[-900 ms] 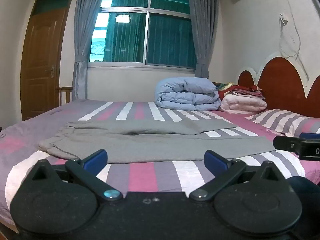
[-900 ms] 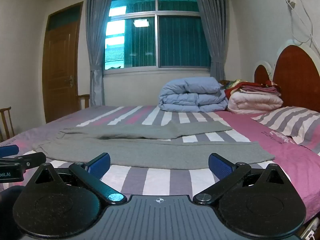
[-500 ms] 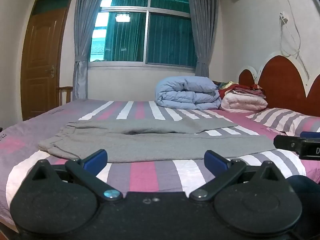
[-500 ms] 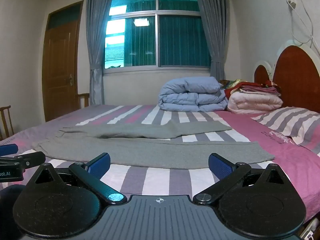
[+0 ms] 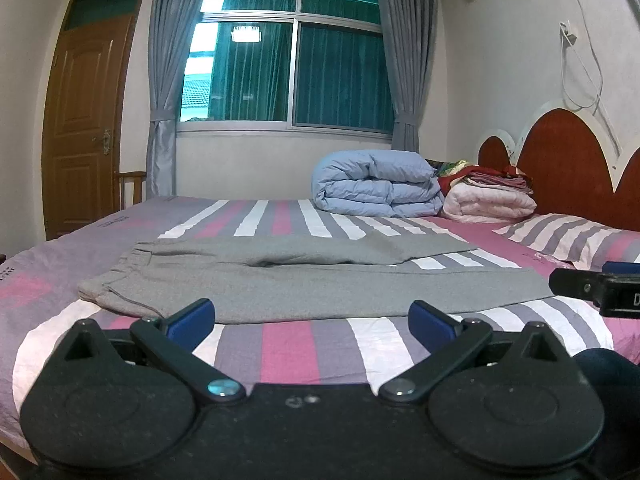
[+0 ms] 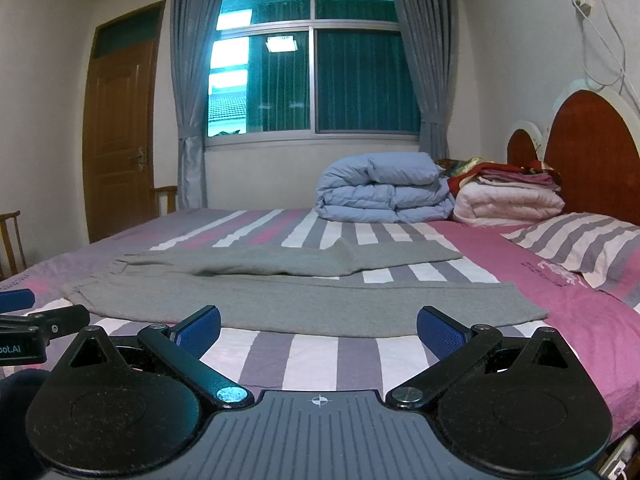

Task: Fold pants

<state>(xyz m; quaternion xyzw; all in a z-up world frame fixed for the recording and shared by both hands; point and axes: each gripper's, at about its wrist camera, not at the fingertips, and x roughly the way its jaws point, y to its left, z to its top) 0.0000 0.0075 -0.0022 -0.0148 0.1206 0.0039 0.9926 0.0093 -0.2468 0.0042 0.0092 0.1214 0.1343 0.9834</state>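
I see the grey pants (image 5: pixel 312 284) lying flat across the striped bed (image 5: pixel 288 340), legs spread apart, waistband toward the left. The near leg's edge runs just beyond both tools. My left gripper (image 5: pixel 312 316) and right gripper (image 6: pixel 318 326) stand wide open, holding nothing, over bare sheet.

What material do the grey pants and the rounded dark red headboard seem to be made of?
Grey pants: likely soft knit cotton, like sweatpants; matte, limp, gathered waistband. Rounded dark red headboard: probably varnished wood or glossy laminate; smooth, with a faint sheen.
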